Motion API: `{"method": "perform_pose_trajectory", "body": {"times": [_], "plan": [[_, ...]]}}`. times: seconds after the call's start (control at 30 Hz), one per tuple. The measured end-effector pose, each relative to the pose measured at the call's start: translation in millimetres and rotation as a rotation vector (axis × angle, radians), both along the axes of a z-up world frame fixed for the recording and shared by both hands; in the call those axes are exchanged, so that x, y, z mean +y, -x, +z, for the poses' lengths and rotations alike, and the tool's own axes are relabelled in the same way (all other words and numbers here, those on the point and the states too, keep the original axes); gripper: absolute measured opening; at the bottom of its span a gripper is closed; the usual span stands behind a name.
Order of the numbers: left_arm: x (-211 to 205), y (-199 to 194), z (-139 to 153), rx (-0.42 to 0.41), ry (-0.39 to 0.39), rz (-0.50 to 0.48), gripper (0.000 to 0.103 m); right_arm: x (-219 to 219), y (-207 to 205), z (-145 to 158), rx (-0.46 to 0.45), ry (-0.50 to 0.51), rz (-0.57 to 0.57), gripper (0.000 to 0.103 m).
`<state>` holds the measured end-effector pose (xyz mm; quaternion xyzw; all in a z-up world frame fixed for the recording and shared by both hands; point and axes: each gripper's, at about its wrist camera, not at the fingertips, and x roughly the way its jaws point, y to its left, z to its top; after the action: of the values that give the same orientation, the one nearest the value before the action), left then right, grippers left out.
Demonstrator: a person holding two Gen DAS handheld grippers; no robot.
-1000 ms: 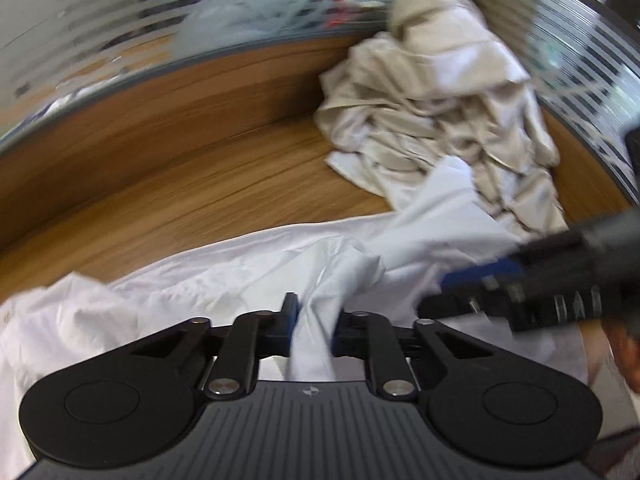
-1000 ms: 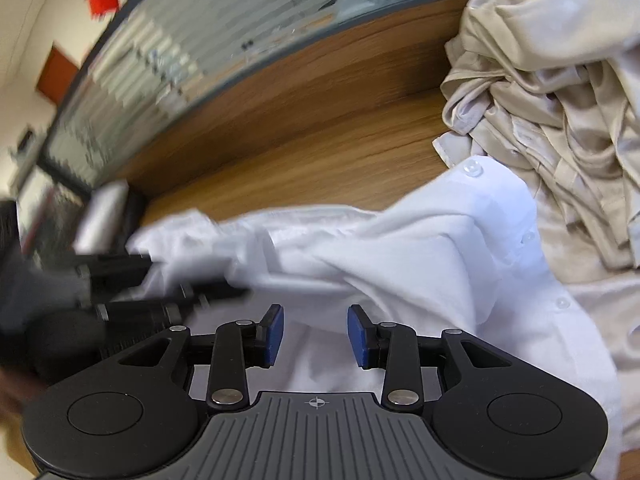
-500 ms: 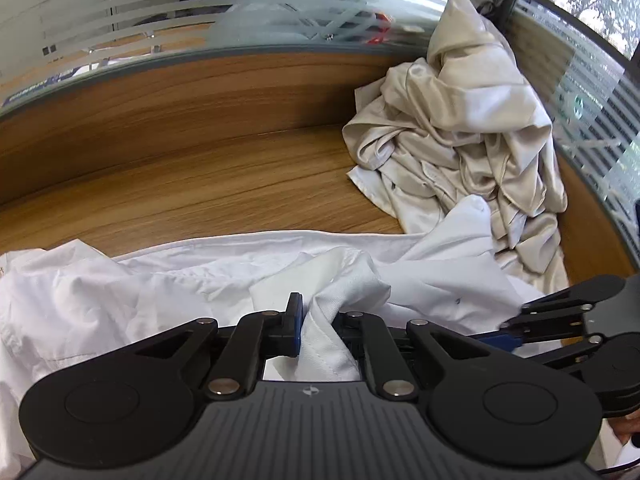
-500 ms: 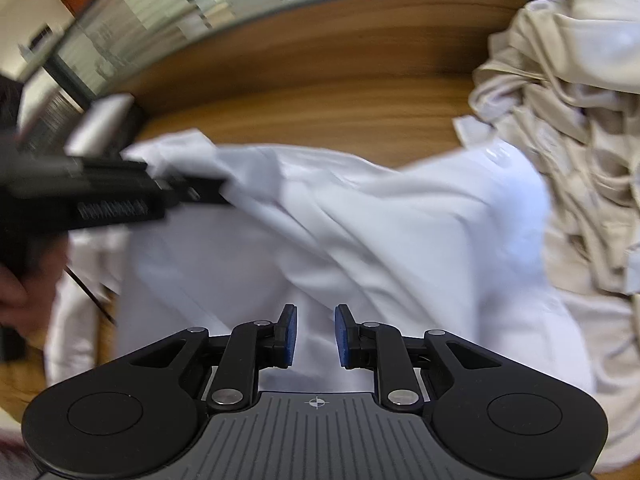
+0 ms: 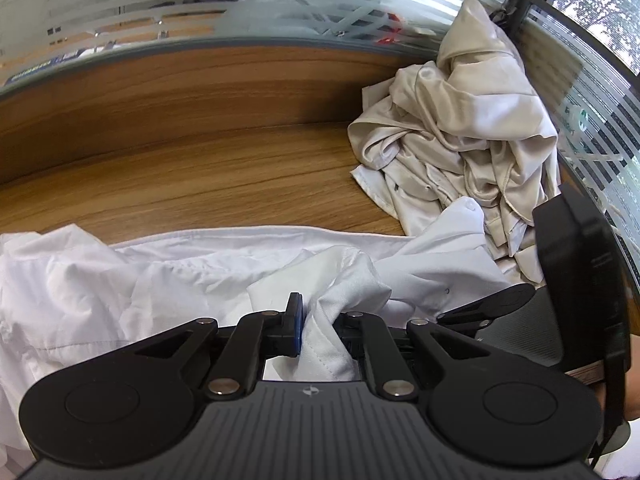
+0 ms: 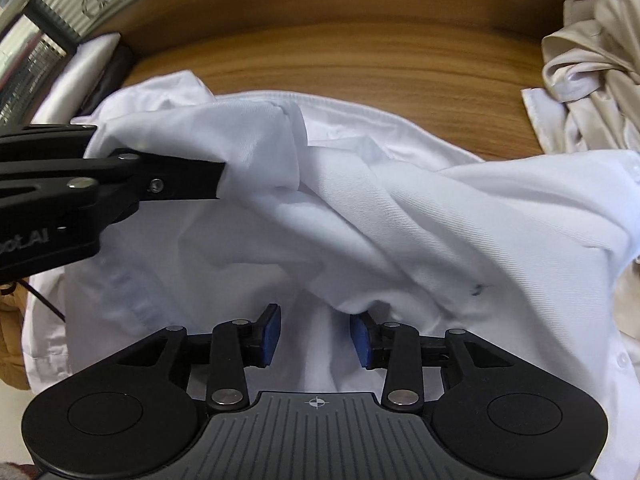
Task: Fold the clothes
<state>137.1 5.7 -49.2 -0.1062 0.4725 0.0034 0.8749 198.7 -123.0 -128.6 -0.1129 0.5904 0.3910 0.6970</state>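
A white shirt [image 5: 160,276] lies crumpled across the wooden table [image 5: 200,184]. My left gripper [image 5: 316,328] is shut on a bunched fold of it and lifts it slightly. In the right wrist view the left gripper [image 6: 218,182] comes in from the left, pinching the white shirt [image 6: 440,220]. My right gripper [image 6: 316,336] hovers low over the shirt's middle and its jaws are opening. Cloth lies between and under the blue pads [image 6: 362,338], and a fold brushes the right pad's tip, but they do not press on it. The right gripper's black body [image 5: 576,280] shows at the right edge.
A pile of beige garments [image 5: 460,140] fills the back right corner, also seen as the beige pile [image 6: 592,60]. A frosted striped glass partition [image 5: 200,12] runs behind the wooden table [image 6: 360,64]. A black and white item [image 6: 112,64] sits at the far left.
My right gripper came down closer over the shirt; its jaws narrowed, then widened again. The left gripper kept its hold on the fold and hardly moved.
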Motion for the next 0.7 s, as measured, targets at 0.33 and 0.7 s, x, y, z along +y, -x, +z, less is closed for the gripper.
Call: {"method": "perform_pose_trajectory", "body": {"times": [0.33,0.7], "plan": [[17.1,-3.2,0.1,0.013,0.01,0.035,0.011,-2.4,-1.9,2.0,-0.011,-0.05,-0.001,0.003],[50.1,-7.7,15.3,0.014,-0.052,0.178,0.016,-33.9,-8.2,121.6,-0.046,-0.505,-0.076,0.003]]}}
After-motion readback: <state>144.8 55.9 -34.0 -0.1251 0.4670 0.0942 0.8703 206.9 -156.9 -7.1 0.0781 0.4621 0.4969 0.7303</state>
